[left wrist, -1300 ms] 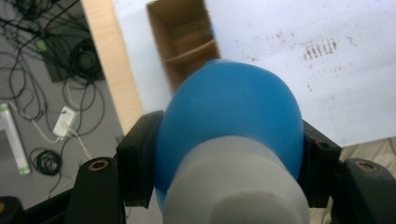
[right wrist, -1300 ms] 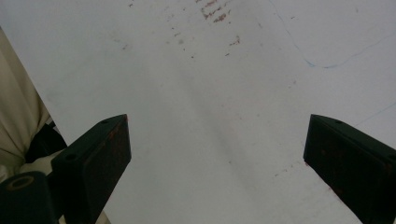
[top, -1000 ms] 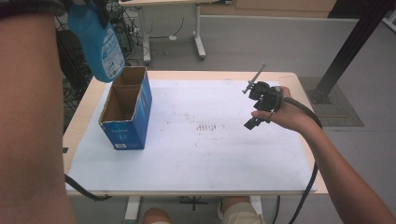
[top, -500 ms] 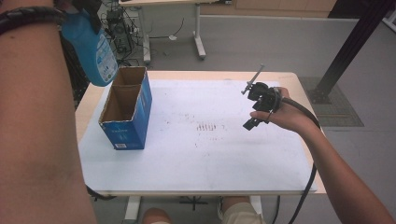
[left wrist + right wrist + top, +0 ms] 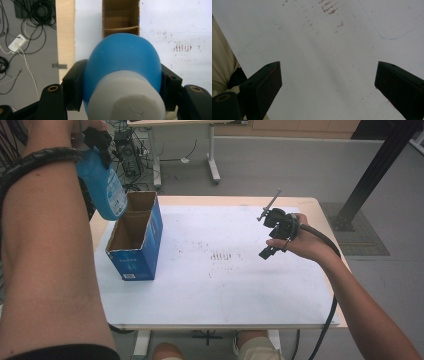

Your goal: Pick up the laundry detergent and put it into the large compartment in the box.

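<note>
Here, blue bottle (image 5: pixel 107 190) above open cardboard box (image 5: pixel 134 240), stained white sheet (image 5: pixel 225 270) beside

Wooden table (image 5: pixel 320 205) at centre, top covered by stained white sheet (image 5: pixel 235 285). Grey floor (image 5: pixel 300 165) around. Second desk legs (image 5: pixel 212 165) at 12 o'clock. Cable tangle (image 5: pixel 32 15) at 11. Black post (image 5: pixel 372 175) at 2.

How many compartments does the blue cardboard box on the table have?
2, split by a cardboard divider: in the high view, a near compartment and a far compartment inside the open blue cardboard box. The held blue plastic bottle partly hides the far one.
</note>
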`<action>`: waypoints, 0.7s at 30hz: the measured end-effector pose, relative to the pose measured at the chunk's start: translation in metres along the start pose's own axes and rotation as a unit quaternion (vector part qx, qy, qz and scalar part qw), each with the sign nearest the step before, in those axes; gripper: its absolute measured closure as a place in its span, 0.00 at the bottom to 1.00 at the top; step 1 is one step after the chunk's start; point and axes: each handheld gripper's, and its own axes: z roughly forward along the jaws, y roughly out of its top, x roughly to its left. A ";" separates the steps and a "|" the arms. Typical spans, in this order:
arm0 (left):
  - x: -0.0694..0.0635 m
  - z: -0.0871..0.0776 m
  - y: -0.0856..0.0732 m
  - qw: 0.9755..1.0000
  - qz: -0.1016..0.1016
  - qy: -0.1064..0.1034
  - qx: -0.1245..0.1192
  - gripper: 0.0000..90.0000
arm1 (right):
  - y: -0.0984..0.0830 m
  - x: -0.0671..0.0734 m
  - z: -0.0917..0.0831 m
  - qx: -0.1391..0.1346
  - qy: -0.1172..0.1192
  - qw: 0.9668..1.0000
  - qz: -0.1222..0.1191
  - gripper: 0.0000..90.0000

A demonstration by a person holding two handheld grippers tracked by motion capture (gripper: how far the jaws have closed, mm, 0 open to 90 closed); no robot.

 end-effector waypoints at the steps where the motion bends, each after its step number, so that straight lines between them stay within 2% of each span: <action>1: 0.000 0.003 0.000 1.000 0.000 0.000 0.001 0.41 | 0.000 0.000 0.000 0.000 0.000 1.000 0.000 0.08; 14: 0.008 0.046 -0.001 1.000 -0.005 -0.006 0.009 0.41 | 0.001 0.000 0.003 0.002 0.001 1.000 0.000 0.08; 21: 0.007 0.068 0.001 1.000 -0.006 -0.008 0.016 0.41 | 0.002 0.001 0.004 0.002 0.003 1.000 -0.002 0.08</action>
